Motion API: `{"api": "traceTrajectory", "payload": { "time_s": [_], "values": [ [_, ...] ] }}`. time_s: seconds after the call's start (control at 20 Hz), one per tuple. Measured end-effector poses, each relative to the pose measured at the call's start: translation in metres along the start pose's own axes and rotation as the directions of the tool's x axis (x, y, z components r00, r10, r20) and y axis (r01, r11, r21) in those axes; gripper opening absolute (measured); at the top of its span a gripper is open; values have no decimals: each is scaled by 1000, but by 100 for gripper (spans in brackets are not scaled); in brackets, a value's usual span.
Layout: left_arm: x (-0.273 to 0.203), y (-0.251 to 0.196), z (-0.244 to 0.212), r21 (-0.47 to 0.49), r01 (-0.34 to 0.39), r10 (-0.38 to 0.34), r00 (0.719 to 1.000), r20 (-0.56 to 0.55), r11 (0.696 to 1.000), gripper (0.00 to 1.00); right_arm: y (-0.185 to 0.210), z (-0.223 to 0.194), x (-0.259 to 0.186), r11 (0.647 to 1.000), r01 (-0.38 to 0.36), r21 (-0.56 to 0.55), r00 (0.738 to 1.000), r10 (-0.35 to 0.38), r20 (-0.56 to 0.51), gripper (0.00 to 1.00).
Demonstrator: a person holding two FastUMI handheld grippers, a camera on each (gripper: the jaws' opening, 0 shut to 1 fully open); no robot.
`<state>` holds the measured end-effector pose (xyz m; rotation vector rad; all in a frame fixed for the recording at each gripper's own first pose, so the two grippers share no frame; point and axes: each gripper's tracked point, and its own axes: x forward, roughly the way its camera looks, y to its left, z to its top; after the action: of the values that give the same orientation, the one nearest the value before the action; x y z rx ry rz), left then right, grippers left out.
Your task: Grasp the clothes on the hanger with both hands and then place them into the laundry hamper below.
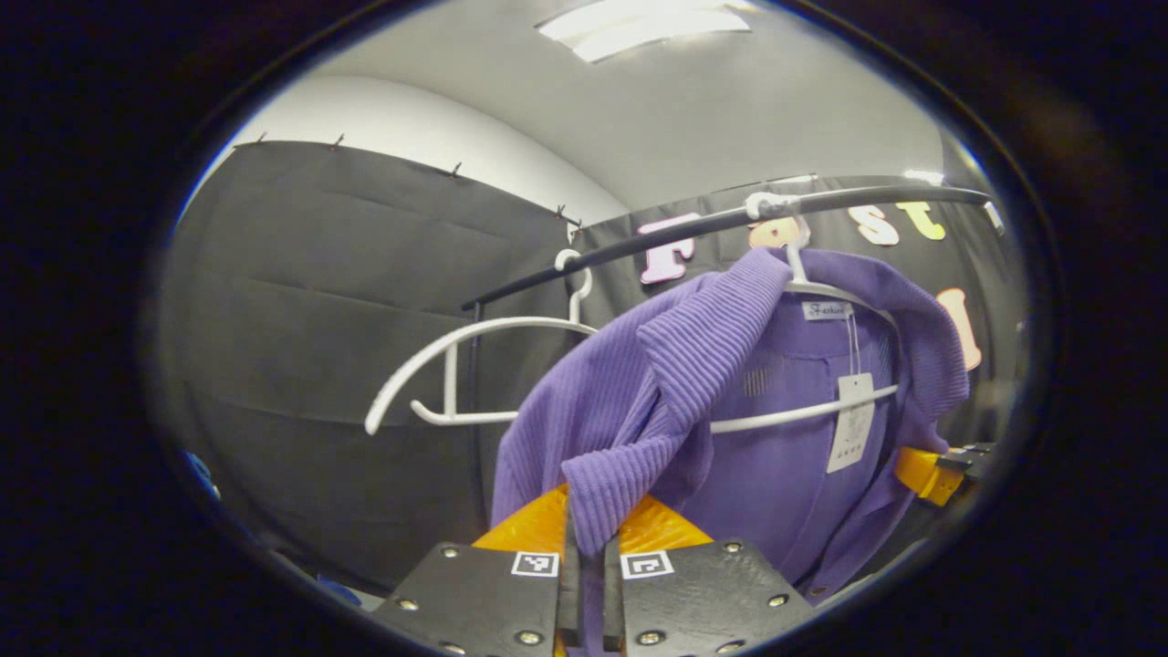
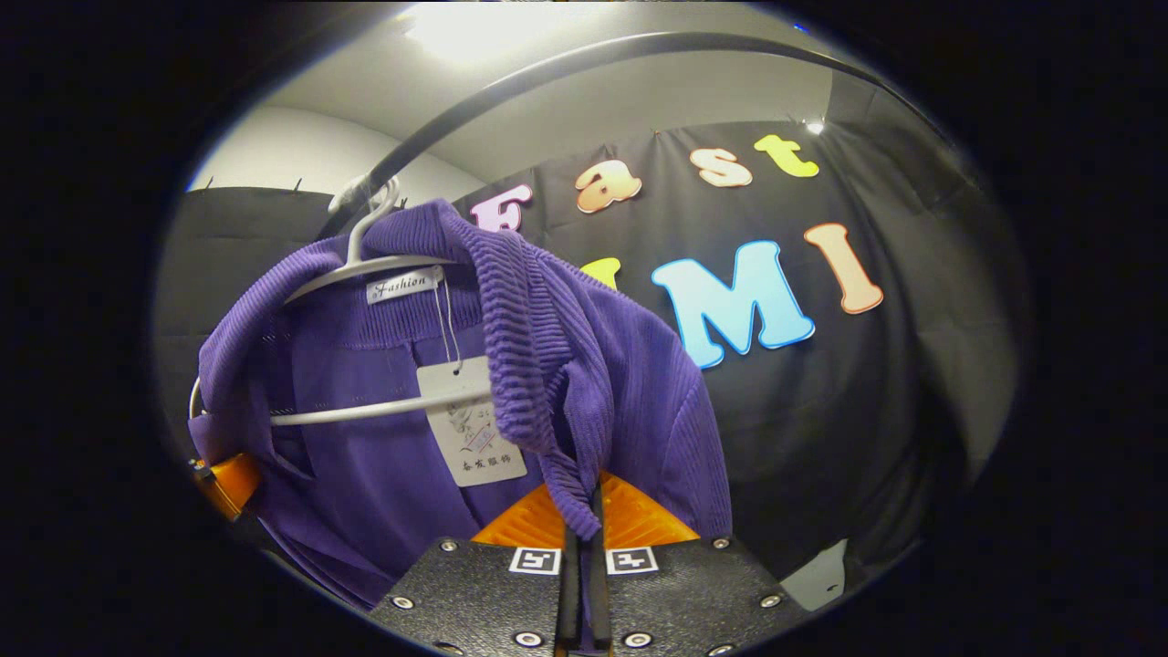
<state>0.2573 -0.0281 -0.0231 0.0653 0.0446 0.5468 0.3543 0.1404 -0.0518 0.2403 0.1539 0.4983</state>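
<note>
A: What does the left tool [image 1: 585, 557] hold?
B: Its fingers are pinched together on a ribbed front edge of the purple knitted cardigan [image 1: 657, 401], at six o'clock in the left gripper view.
A: And the right tool [image 2: 584, 552]?
B: Clamped on the other ribbed edge, also six o'clock.
A: Where is the cardigan?
B: On a white plastic hanger [image 2: 365, 265] hooked over the dark curved rail [image 1: 639, 239]; an empty white hanger [image 1: 456, 365] hangs at nine o'clock.
</note>
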Motion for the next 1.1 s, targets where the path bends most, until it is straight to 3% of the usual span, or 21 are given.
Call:
{"api": "traceTrajectory", "payload": {
  "time_s": [0.15, 0.2, 0.25, 0.5, 0.7, 0.85, 1.05, 1.1],
  "values": [
    [-9, -3, 7, -33, 45, -45, 999, -4, 998, 2, -11, 28, -7, 1000, 21, -8, 997, -20, 76, 4],
    [-16, -1, 14, -39, 56, -56, 998, 2, 998, 7, -13, 38, -11, 999, 31, -11, 995, -30, 94, 4],
    [-27, 4, 23, -41, 62, -61, 998, 17, 997, 2, -14, 47, -16, 999, 41, -14, 993, -39, 115, 4],
    [-46, 11, 60, -23, 99, -98, 994, 51, 995, 6, -36, 104, -25, 994, 101, -39, 965, -89, 246, 4],
    [-50, 34, 88, -3, 77, -76, 993, 95, 997, 0, -53, 139, -22, 988, 143, -58, 940, -117, 320, 4],
    [-46, 46, 111, 45, 67, -73, 987, 144, 997, 5, -62, 157, -19, 984, 162, -70, 925, -127, 357, 4],
    [-36, 59, 132, 115, 41, -63, 979, 194, 992, 5, -62, 169, -12, 978, 168, -120, 914, -109, 390, 4],
    [-33, 63, 136, 127, 30, -55, 977, 205, 991, 0, -62, 170, -10, 977, 166, -131, 913, -102, 394, 4]
  ]
}}
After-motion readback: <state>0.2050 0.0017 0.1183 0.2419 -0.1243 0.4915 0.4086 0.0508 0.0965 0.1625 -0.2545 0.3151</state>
